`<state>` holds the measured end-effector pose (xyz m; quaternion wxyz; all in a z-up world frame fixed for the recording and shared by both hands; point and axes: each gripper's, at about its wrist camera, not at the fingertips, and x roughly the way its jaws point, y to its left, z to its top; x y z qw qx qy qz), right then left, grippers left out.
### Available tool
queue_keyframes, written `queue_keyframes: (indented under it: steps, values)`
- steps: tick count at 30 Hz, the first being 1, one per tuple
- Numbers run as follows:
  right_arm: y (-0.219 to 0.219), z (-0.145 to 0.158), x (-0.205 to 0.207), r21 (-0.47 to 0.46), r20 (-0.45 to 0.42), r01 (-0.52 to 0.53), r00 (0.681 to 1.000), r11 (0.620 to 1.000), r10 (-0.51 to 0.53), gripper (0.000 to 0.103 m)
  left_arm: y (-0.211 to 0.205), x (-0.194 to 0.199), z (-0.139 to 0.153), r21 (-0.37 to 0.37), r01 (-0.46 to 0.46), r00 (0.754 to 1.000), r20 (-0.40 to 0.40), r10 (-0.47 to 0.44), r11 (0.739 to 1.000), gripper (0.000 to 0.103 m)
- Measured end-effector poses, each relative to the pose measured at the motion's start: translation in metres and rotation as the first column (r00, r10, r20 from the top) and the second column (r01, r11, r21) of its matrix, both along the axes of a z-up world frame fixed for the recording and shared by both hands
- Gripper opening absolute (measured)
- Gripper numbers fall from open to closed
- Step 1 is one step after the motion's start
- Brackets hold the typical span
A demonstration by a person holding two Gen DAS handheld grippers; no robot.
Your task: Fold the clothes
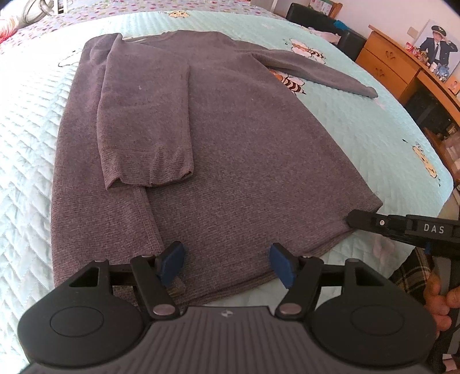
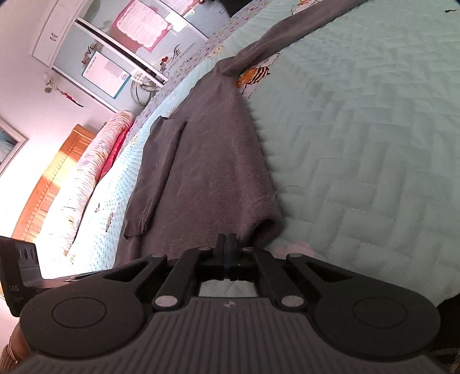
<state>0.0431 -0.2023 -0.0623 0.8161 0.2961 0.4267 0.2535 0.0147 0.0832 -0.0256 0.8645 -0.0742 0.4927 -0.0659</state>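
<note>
A grey sweater (image 1: 230,143) lies flat on the mint quilted bedspread (image 1: 373,138), hem toward me. One sleeve (image 1: 143,115) is folded over the body; the other sleeve (image 1: 322,69) stretches out to the right. My left gripper (image 1: 226,263) hovers open just above the middle of the hem, blue pads (image 1: 172,263) wide apart with nothing between them. My right gripper (image 2: 227,244) is shut at the sweater's (image 2: 212,172) right hem corner, where the fabric curls up. In the left wrist view the right gripper (image 1: 355,220) reaches in from the right and touches that corner.
A wooden dresser (image 1: 388,63) with small items stands right of the bed, a black chair (image 1: 310,17) behind it. Rolled bedding (image 2: 95,172) and a wooden headboard (image 2: 51,178) lie at the far end. A hand (image 1: 440,299) holds the right gripper near the bed's edge.
</note>
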Motion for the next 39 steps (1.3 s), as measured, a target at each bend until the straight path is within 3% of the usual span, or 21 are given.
queue_keyframes:
  steps: [7,12,17,22,24,26,30,35,39]
  values:
    - [-0.005,-0.003,0.004,0.048,-0.038,0.006,0.999,0.999,-0.005,0.0,-0.01,0.005,0.013,-0.078,0.021,1.0,0.019,-0.019,0.997,0.068]
    - [-0.012,-0.004,0.002,0.106,-0.045,0.025,0.999,0.994,-0.021,0.001,-0.025,0.021,-0.005,-0.044,0.028,0.999,-0.034,-0.029,0.999,0.068]
    - [-0.025,0.005,0.005,0.145,0.016,0.089,0.996,0.985,-0.092,0.005,-0.031,0.03,0.0,-0.036,0.024,0.997,-0.071,-0.026,0.999,0.071]
    - [-0.026,0.01,0.023,0.057,0.071,0.141,0.987,0.988,-0.145,0.007,-0.024,0.039,0.014,-0.126,-0.009,0.998,-0.061,0.001,0.992,0.069]
    - [-0.025,0.009,0.027,0.029,0.082,0.15,0.985,0.988,-0.152,0.008,-0.029,0.042,0.023,-0.108,0.004,0.999,-0.033,-0.007,0.994,0.069]
    - [-0.024,0.007,0.032,0.002,0.094,0.159,0.983,0.987,-0.159,0.02,-0.036,0.048,0.031,-0.092,0.022,1.0,-0.002,-0.022,0.995,0.069]
    - [-0.027,-0.006,0.031,0.072,0.098,0.18,0.978,0.981,-0.186,0.024,-0.051,0.078,0.038,-0.076,0.041,0.998,0.039,-0.038,0.996,0.069]
    - [-0.018,-0.01,0.027,0.069,0.135,0.147,0.979,0.987,-0.155,0.025,-0.072,0.142,0.041,-0.014,0.04,0.995,0.094,-0.038,0.999,0.069]
    - [-0.015,-0.011,0.024,0.063,0.14,0.131,0.98,0.989,-0.139,0.025,-0.087,0.191,0.039,0.068,0.017,0.996,0.085,-0.023,0.998,0.069]
